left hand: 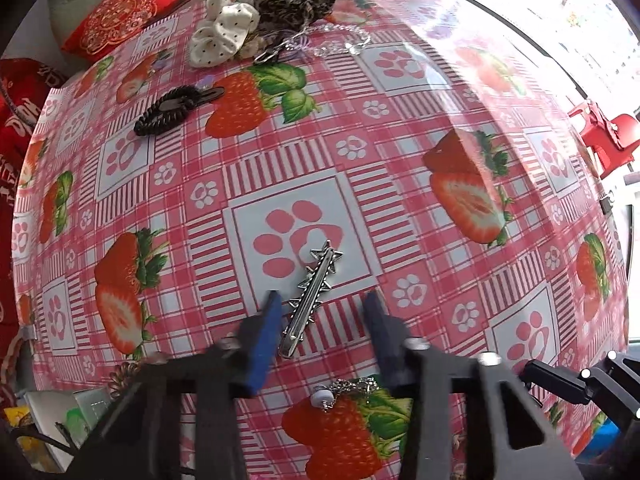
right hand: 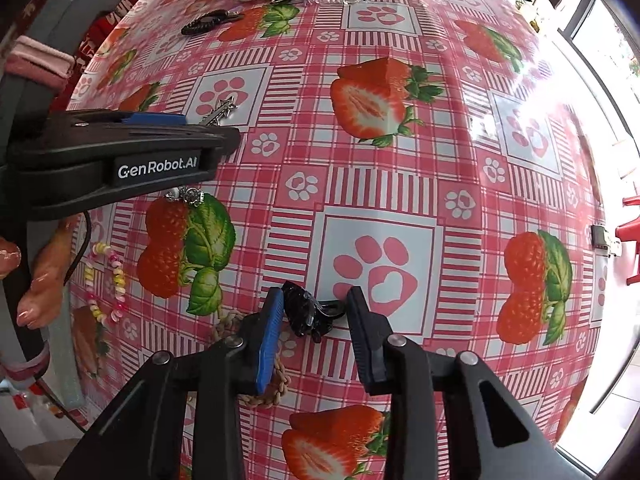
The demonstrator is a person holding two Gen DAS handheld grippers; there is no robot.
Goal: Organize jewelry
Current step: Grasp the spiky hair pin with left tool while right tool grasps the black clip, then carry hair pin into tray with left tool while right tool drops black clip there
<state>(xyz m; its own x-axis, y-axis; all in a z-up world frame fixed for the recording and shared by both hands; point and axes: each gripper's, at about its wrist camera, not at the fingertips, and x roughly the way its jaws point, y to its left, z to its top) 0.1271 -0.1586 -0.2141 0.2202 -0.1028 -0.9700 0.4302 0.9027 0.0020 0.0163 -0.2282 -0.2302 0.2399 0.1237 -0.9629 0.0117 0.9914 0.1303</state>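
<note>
Left tool [left hand: 322, 300] perhaps touching silver hairpin [left hand: 310, 296]

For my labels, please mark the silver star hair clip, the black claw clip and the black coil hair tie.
silver star hair clip [left hand: 310, 300], left wrist view, middle of its bar
black claw clip [right hand: 306, 312], right wrist view, its body
black coil hair tie [left hand: 162, 118], left wrist view, its coil

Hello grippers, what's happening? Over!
Left gripper open around silver star clip. Right gripper open around black claw clip. Neither gripped. Nothing in the way.
</note>
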